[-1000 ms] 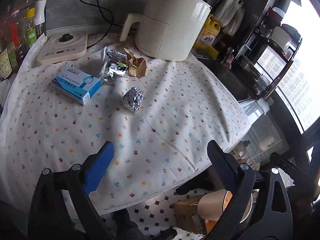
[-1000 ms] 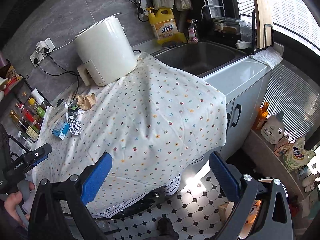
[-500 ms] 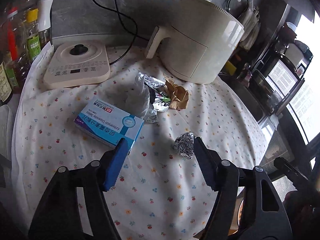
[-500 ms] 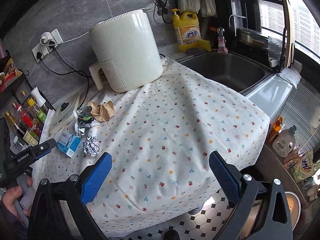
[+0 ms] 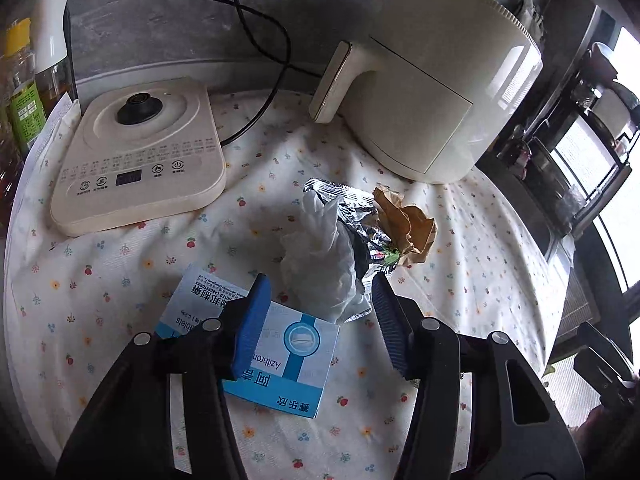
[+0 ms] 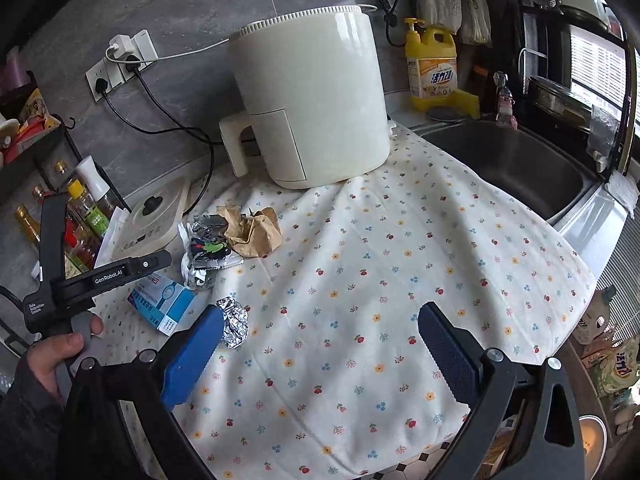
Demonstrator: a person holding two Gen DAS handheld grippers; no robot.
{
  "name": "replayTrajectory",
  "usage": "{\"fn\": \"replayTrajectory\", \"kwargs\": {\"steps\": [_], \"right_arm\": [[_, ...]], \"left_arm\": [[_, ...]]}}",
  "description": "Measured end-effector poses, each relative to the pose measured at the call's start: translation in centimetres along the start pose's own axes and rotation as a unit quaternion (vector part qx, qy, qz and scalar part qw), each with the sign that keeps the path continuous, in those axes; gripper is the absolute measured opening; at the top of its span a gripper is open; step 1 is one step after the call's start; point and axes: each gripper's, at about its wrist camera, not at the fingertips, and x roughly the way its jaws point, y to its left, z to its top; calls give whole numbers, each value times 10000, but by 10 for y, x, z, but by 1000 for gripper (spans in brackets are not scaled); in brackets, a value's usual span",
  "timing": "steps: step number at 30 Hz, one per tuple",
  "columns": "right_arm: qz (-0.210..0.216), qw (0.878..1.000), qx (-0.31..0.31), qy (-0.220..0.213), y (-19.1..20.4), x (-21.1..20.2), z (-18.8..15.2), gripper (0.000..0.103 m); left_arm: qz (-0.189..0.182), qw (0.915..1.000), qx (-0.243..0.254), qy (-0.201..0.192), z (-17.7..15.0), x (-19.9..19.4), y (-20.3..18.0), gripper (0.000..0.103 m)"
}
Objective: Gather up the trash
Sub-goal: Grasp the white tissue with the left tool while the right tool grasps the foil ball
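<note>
The left gripper (image 5: 318, 300) hangs low over the flowered tablecloth (image 5: 120, 264) with its jaws spread and nothing between the pads. Its blue finger (image 5: 250, 328) overlaps the blue-and-white medicine box (image 5: 296, 356), which lies flat and closed on the cloth; what the box holds cannot be told. Just ahead of the fingertips sits the trash pile: a crumpled white plastic wrapper (image 5: 320, 252) nearest, a torn silver foil packet (image 5: 360, 216) touching it behind, and a crumpled brown paper (image 5: 408, 224) on the far side, close to the base of the cream air fryer (image 5: 432, 92). The fryer's drawer is shut. A cream induction base (image 5: 140, 156) lies left of the pile.

The right gripper (image 6: 320, 352) is held off the near edge of the table, its jaws wide apart and empty. Just beyond its left finger (image 6: 192, 360) a foil ball (image 6: 234, 320) rests on the cloth, apart from the main pile and beside the medicine box (image 6: 162, 300). The left hand (image 6: 52, 356) grips the other tool's handle at the left edge of that view. Right of the table, the steel sink (image 6: 512, 164) shows a dark basin; its contents cannot be made out. A yellow detergent bottle (image 6: 432, 64) stands behind it, and several condiment bottles (image 6: 86, 216) stand in a rack at the far left.
</note>
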Motion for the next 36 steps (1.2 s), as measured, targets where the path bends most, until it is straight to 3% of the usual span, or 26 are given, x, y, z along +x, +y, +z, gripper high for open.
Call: {"fn": "replayTrajectory", "kwargs": {"steps": [8, 13, 15, 21, 27, 33, 36], "right_arm": [[-7, 9998, 0, 207, 0, 14, 1, 95], [76, 9996, 12, 284, 0, 18, 2, 95], [124, 9995, 17, 297, 2, 20, 2, 95], [442, 9979, -86, 457, 19, 33, 4, 95], [638, 9954, -418, 578, 46, 48, 3, 95], [821, 9919, -654, 717, 72, 66, 1, 95], [871, 9902, -751, 798, 80, 76, -3, 95]], "left_arm": [[-38, 9996, 48, 268, 14, 38, 6, 51], [-54, 9993, -164, 339, 19, 49, 14, 17], [-16, 9995, -207, 233, 20, 43, 15, 15], [-132, 9991, -392, 113, 18, 18, 27, 15], [-16, 9982, -597, 16, 7, -10, 46, 15], [40, 9979, -653, 37, -6, -34, 56, 21], [50, 9980, -624, 62, -14, -38, 58, 28]]}}
